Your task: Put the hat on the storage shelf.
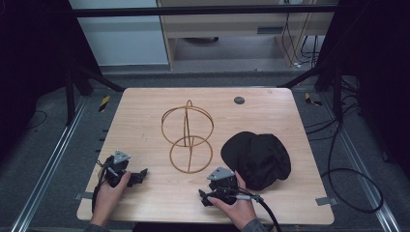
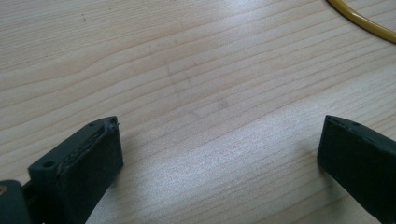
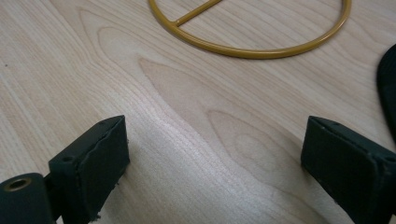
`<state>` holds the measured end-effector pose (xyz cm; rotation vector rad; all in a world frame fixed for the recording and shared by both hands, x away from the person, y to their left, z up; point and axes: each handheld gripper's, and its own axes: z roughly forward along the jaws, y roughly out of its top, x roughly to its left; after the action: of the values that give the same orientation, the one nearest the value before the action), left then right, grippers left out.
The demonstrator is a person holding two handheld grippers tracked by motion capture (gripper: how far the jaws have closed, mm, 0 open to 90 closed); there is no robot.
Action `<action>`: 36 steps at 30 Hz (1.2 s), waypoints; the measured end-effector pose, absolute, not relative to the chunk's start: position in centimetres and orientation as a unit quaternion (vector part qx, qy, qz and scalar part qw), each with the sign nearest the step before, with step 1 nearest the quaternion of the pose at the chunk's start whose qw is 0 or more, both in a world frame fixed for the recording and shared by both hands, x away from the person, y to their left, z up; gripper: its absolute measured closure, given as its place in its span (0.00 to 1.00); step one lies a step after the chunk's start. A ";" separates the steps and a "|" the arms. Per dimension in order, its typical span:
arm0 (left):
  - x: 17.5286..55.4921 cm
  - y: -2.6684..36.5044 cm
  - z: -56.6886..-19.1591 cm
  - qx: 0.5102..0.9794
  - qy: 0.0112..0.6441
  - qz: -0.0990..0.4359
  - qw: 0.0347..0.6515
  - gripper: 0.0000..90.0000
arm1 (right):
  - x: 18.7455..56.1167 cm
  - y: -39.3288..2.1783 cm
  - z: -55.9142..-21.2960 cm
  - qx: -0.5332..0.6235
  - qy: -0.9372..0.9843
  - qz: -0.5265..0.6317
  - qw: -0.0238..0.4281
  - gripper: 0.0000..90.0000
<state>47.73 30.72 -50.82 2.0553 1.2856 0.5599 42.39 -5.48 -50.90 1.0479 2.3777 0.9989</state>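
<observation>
Both claws wide, nothing held: left claw [image 1: 141, 172] and right claw [image 1: 204, 197] rest low on the bench [image 1: 145, 111]. Wire hat stand [image 1: 187, 137] stands mid-bench, black cap [image 1: 258, 158] just right of it. Looks like pre-grasp; next is probably the right claw reaching for the cap, whose brim is hard to make out.
</observation>
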 end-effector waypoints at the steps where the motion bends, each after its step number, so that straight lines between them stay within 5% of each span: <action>1: 47.7 30.7 -50.8 0.782 0.489 0.213 0.321 0.00 | 42.4 -5.5 -50.9 0.370 0.840 0.353 0.178 0.10; 17: 47.4 30.6 -50.9 0.778 0.494 0.216 0.322 0.00 | 41.5 -7.7 -41.4 0.326 0.851 0.344 0.228 0.07; 24: 47.2 30.5 -50.8 0.776 0.498 0.216 0.321 0.00 | 42.2 -13.4 -37.6 0.347 0.841 0.342 0.236 0.07; 36: 47.1 30.5 -50.8 0.777 0.498 0.217 0.319 0.00 | 43.7 -22.4 -36.3 0.410 0.827 0.310 0.227 0.10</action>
<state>47.06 30.49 -50.84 2.0431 1.3087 0.5711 43.67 -22.35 -36.28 1.1312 2.2787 0.8550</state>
